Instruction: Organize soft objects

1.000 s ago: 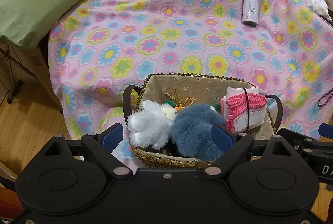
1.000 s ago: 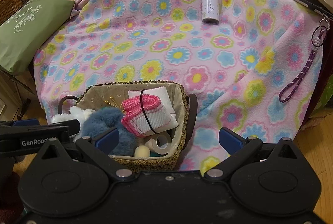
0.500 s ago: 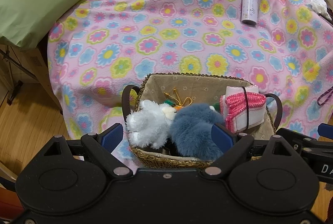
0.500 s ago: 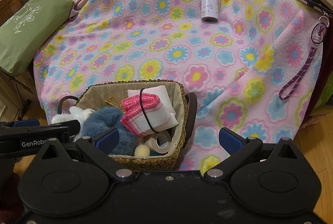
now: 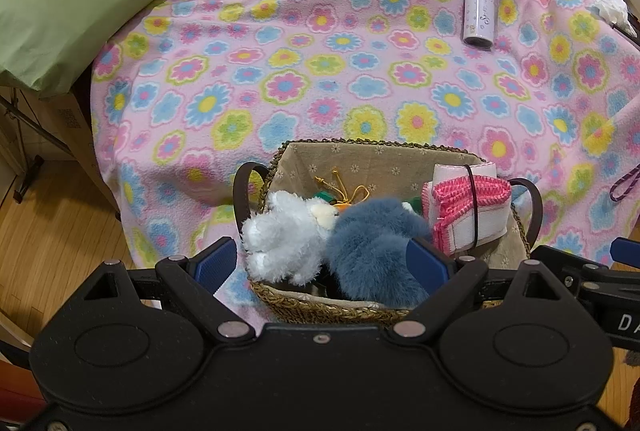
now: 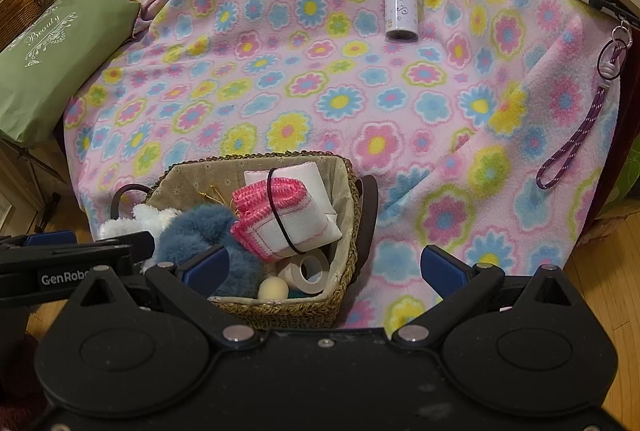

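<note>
While both hand-held grippers (image 5: 320,263) (image 6: 326,267) gape empty | woven basket (image 5: 320,307): fluffy plush (image 5: 372,255).

Both views come from fisheye cameras mounted on the handheld grippers, each looking forward and downward along its two fingers, whose black housing fills the lower part of the frame.

The left wrist view sits close above the woven basket (image 5: 384,307), which lies directly ahead between the blue pads (image 5: 214,263).

The right wrist view stands just beside it. Here the basket (image 6: 280,307) lies ahead and to the left, near the left pad (image 6: 208,267), and the left gripper's finger (image 6: 76,251) enters from the left edge.

Both views share the basket, the floral blanket (image 5: 320,71) beyond it, the purple bottle (image 5: 479,11) far ahead, and the green cushion (image 5: 68,19) far left.
</note>
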`<act>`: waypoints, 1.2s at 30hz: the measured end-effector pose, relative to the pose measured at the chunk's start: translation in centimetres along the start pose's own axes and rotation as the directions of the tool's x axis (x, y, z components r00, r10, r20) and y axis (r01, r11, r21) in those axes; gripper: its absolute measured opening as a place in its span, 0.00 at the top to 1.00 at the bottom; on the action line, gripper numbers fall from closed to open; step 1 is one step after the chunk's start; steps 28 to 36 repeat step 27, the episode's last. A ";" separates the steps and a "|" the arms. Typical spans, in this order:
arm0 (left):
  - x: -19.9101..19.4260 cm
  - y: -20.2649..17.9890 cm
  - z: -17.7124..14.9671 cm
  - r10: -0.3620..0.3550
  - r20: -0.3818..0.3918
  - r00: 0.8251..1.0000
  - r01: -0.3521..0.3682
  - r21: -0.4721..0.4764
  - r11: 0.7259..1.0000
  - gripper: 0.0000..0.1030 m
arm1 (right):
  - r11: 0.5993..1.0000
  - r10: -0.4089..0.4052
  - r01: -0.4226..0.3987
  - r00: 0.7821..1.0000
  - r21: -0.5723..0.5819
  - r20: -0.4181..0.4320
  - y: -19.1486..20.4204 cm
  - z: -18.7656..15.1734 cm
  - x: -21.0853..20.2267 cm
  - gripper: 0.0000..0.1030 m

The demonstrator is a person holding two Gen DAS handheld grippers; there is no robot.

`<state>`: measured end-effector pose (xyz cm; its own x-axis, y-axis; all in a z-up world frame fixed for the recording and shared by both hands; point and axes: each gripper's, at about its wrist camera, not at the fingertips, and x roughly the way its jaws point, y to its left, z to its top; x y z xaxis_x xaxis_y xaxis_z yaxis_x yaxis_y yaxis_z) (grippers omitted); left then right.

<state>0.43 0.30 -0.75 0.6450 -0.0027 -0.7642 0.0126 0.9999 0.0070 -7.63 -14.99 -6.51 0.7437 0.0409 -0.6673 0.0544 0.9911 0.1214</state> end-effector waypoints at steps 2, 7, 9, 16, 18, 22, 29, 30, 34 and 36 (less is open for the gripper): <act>0.0 0.0 0.0 0.000 0.000 1.000 0.000 0.000 1.000 0.14 | 1.000 0.001 -0.001 1.000 -0.001 -0.001 0.0 0.0 0.0 0.01; 0.0 0.0 0.0 0.000 0.000 1.000 0.000 0.000 1.000 0.14 | 1.000 0.001 -0.001 1.000 -0.001 0.000 -0.1 0.0 0.0 0.01; 0.0 0.0 0.0 0.000 0.000 1.000 0.000 0.000 1.000 0.14 | 1.000 0.001 -0.001 1.000 -0.001 -0.001 -0.1 0.0 0.0 0.01; 0.0 0.0 0.0 0.000 0.000 1.000 0.000 0.001 1.000 0.14 | 1.000 0.001 -0.001 1.000 -0.001 -0.001 -0.1 0.0 0.0 0.01; 0.0 0.0 0.0 0.000 0.000 1.000 0.000 0.001 1.000 0.14 | 1.000 0.002 -0.002 1.000 -0.001 -0.002 -0.1 0.0 0.0 0.01; 0.0 0.0 0.0 0.001 0.000 1.000 -0.001 0.001 1.000 0.14 | 1.000 0.001 -0.001 1.000 0.000 -0.001 -0.1 0.0 0.0 0.01; -0.1 0.0 0.1 0.001 0.000 1.000 -0.001 0.000 1.000 0.14 | 1.000 0.002 -0.002 1.000 -0.001 -0.001 -0.1 0.1 0.0 0.01; -0.1 0.0 0.1 0.001 0.000 1.000 -0.001 0.000 1.000 0.14 | 1.000 0.002 -0.002 1.000 -0.001 -0.001 -0.1 0.1 0.0 0.01; -0.1 0.0 0.1 0.001 0.000 1.000 -0.001 0.000 1.000 0.14 | 1.000 0.002 -0.002 1.000 -0.001 -0.001 -0.1 0.1 0.0 0.01; -0.1 0.0 0.1 0.001 0.000 1.000 -0.001 0.000 1.000 0.14 | 1.000 0.002 -0.002 1.000 -0.001 -0.001 -0.1 0.1 0.0 0.01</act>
